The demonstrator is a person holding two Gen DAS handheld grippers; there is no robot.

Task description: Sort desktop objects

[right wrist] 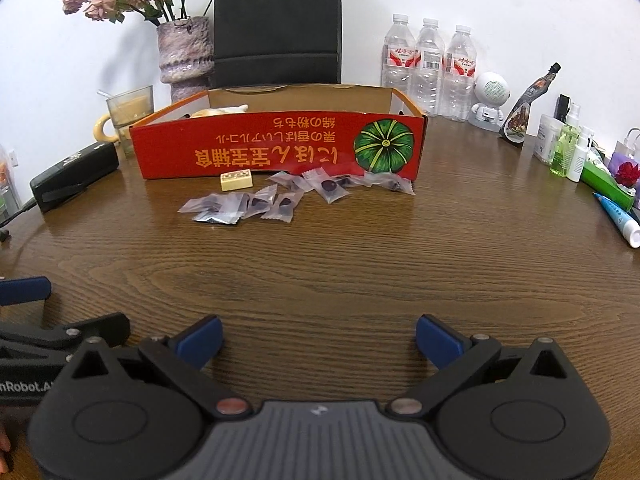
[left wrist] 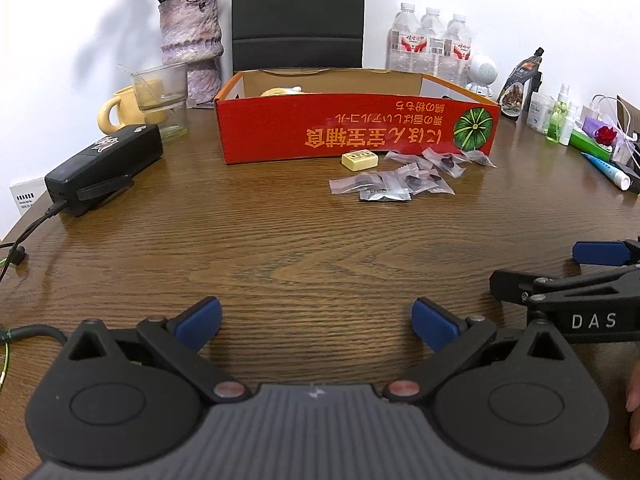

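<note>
Low over the near edge of the wooden table [left wrist: 280, 240], the left gripper [left wrist: 316, 322] and the right gripper [right wrist: 319, 340] sit side by side, both level and aimed forward at the far side of the table. Each shows its neighbour at the edge of its own view: the right one's black linkage and blue pad come in beside the left, and the left's blue pad shows at the right one's left margin.

Ahead of both, well apart from the fingertips, lies a scatter of small clear candy wrappers [left wrist: 404, 178] with dark sweets inside, one silvery packet [right wrist: 216, 218] among them. For the left gripper they lie forward and to the right; for the right gripper, forward and slightly left. Just beside them, at the foot of the box, rests a pale yellow block [right wrist: 237, 181]. Behind these stands a shallow red cardboard box [left wrist: 356, 128] with a pumpkin picture, its open top holding something pale yellow that is mostly hidden.

Both sets of jaws stand spread wide, blue pads far apart, bare wood between them; neither holds or touches anything.
</note>
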